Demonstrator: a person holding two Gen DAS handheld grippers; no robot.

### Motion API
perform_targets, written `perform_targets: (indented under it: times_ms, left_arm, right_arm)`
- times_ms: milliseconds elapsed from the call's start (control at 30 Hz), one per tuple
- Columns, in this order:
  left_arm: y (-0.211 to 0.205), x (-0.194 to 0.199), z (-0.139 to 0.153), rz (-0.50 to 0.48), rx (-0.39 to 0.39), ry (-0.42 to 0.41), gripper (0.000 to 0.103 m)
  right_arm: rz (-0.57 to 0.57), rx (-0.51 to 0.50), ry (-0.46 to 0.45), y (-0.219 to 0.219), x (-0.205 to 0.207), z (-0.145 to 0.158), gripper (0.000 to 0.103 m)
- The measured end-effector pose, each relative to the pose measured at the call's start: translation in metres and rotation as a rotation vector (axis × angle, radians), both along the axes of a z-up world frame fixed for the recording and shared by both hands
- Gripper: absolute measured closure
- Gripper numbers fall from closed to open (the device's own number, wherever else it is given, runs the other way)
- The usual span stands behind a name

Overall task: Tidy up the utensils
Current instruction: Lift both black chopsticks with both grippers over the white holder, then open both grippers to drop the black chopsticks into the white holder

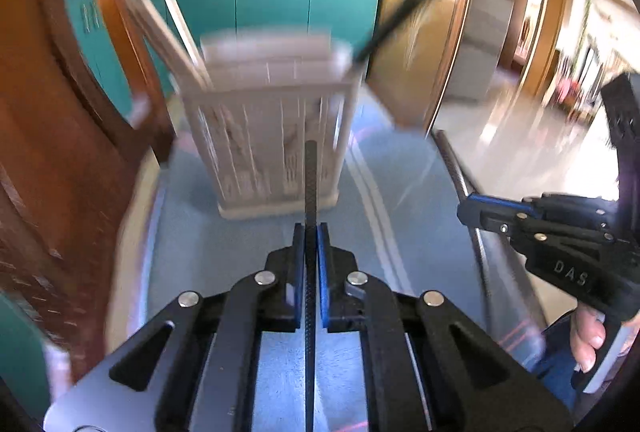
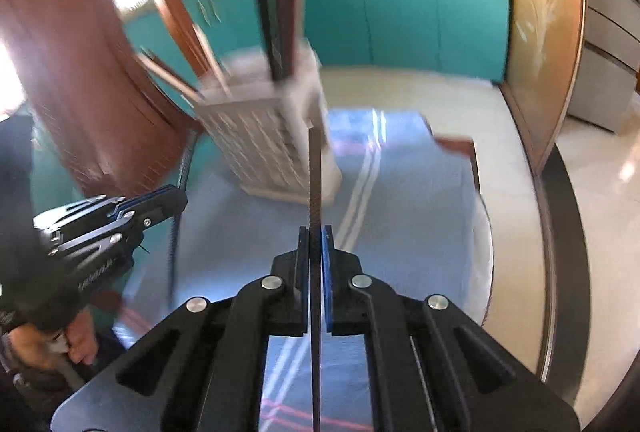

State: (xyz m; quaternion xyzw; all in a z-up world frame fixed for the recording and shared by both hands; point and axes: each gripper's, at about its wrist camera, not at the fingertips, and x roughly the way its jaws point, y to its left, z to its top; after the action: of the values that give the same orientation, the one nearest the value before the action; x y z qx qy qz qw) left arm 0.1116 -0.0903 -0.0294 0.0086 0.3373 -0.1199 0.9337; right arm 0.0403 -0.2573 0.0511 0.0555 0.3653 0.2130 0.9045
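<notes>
White slatted utensil caddy (image 1: 276, 136) stands on blue cloth (image 1: 400, 232). Left gripper (image 1: 311, 252) clenched on black chopstick (image 1: 311, 184); right gripper (image 2: 316, 252) clenched on its own chopstick (image 2: 315, 184). Risk: motion blur suggests haste; tips could strike the rim, tipping the caddy.

Both tongs (image 1: 311, 232) (image 2: 316, 234) clamped tight

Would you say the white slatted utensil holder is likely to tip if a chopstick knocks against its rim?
Probably somewhat. The white utensil holder stands tall on a narrow base, and its open slatted walls suggest light plastic. The utensils leaning out above its rim raise the weight. The blue cloth under it may grip the base, favouring tipping over sliding.
</notes>
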Motion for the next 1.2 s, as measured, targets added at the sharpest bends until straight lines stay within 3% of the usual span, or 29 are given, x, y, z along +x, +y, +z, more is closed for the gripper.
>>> perform_targets:
  times_ms: [233,433,500,600,700,867,1033,1200]
  left_arm:
    - [0.029,-0.032,0.103,0.039,-0.111,-0.268,0.096]
    - [0.058,-0.013,0.183,0.123,-0.22,-0.473,0.096]
    - [0.068,-0.001,0.193,0.168,-0.266,-0.524,0.096]
    - [0.076,0.018,0.187,0.226,-0.277,-0.538,0.096]
    - [0.074,0.05,0.165,0.242,-0.27,-0.453,0.096]
    - [0.058,0.08,0.136,0.269,-0.137,-0.392,0.096]
    - [0.047,0.084,0.117,0.265,-0.088,-0.355,0.096]
    - [0.04,0.081,0.108,0.261,-0.058,-0.344,0.096]
  right_arm:
    - [0.018,0.179,-0.163,-0.007,-0.001,0.089,0.096]
    - [-0.136,0.323,-0.333,-0.016,0.031,0.143,0.096]
    - [-0.21,0.302,-0.398,-0.009,0.04,0.145,0.096]
    - [-0.24,0.187,-0.442,0.01,0.051,0.133,0.096]
    - [-0.218,0.101,-0.415,0.025,0.062,0.115,0.096]
    - [-0.174,0.047,-0.378,0.038,0.068,0.096,0.096]
    - [-0.149,-0.007,-0.345,0.051,0.068,0.082,0.096]
    - [-0.15,-0.044,-0.372,0.051,0.058,0.083,0.094]
